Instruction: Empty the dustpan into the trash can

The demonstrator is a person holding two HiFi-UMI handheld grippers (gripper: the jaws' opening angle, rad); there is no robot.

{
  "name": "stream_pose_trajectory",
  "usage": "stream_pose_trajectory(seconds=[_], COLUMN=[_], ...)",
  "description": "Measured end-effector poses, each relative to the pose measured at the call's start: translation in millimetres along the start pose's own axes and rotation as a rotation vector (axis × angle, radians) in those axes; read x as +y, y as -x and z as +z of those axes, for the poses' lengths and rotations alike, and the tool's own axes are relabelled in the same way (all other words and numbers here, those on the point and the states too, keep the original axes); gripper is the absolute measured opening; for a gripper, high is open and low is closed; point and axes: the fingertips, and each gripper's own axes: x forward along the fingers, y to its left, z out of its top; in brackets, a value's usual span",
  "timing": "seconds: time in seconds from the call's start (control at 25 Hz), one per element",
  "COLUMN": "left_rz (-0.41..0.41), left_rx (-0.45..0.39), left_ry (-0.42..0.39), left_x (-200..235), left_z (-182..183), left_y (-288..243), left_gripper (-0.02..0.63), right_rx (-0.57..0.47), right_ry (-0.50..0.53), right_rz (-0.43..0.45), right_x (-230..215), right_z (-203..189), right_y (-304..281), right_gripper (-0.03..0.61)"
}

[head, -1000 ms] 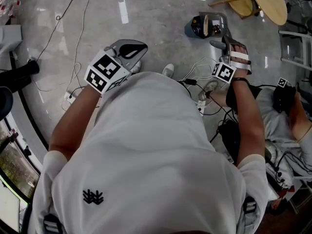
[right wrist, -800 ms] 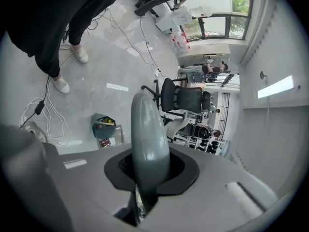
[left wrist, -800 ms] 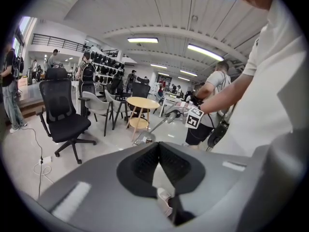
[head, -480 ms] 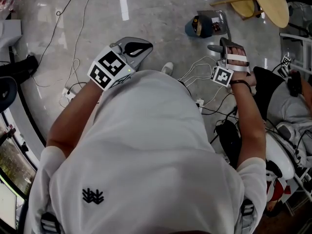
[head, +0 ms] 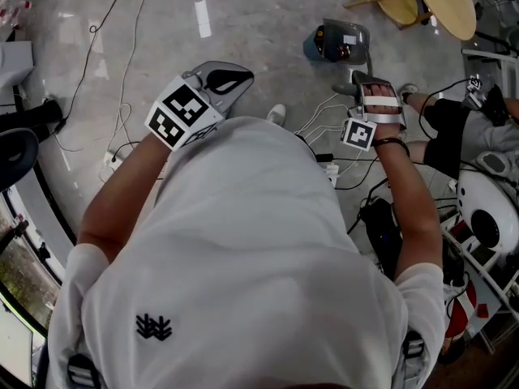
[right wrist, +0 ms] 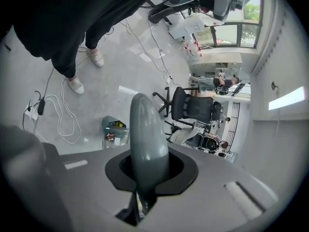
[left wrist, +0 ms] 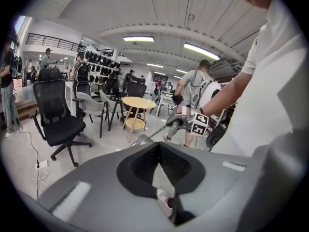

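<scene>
In the head view the person's white shirt [head: 243, 258] fills the lower middle and hides the floor; the round wooden surface [head: 444, 2] is cut off by the top edge. The contents of the dustpan [head: 350, 37] are too small to tell. In the right gripper view the near end of the dustpan handle [right wrist: 147, 134] is hidden between the jaws.

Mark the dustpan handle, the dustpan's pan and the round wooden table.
dustpan handle [right wrist: 147, 139], right gripper view, grey grip between the jaws
pan [head: 361, 34], head view, its grey rim
round wooden table [head: 446, 2], head view, its top
</scene>
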Motion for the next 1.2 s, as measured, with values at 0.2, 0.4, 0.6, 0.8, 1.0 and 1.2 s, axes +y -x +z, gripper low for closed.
stream_pose_trajectory(seconds=[0.2, 0.4, 0.6, 0.8, 1.0, 1.2], left_rz=[-0.008, -0.006, -0.006, -0.019, -0.039, -0.068], left_rx=[0.007, 0.006, 0.002, 0.000, -0.007, -0.008], left_ry=[-0.005, -0.002, 0.001, 0.001, -0.014, -0.032], left_x=[-1, 0, 0, 1, 7, 13], left_z=[1, 0, 1, -1, 0, 2], left_y=[1, 0, -1, 0, 0, 2], left_gripper=[0.055, 0.055, 0.055, 0.055, 0.055, 0.055], right_rx=[0.013, 0.029, 0.068, 0.138, 0.219, 0.303], right_ry=[0.005, 0.006, -0.018, -0.123, -0.356, -0.595], right_rz=[0.001, -0.013, -0.038, -0.070, -0.129, -0.165], right_x=[3, -9, -27, -54, -84, -102], right_z=[-10, -24, -49, -79, -117, -148], right_y=[0, -2, -3, 5, 23, 58], right_gripper=[0.026, 0.026, 0.026, 0.026, 0.026, 0.017])
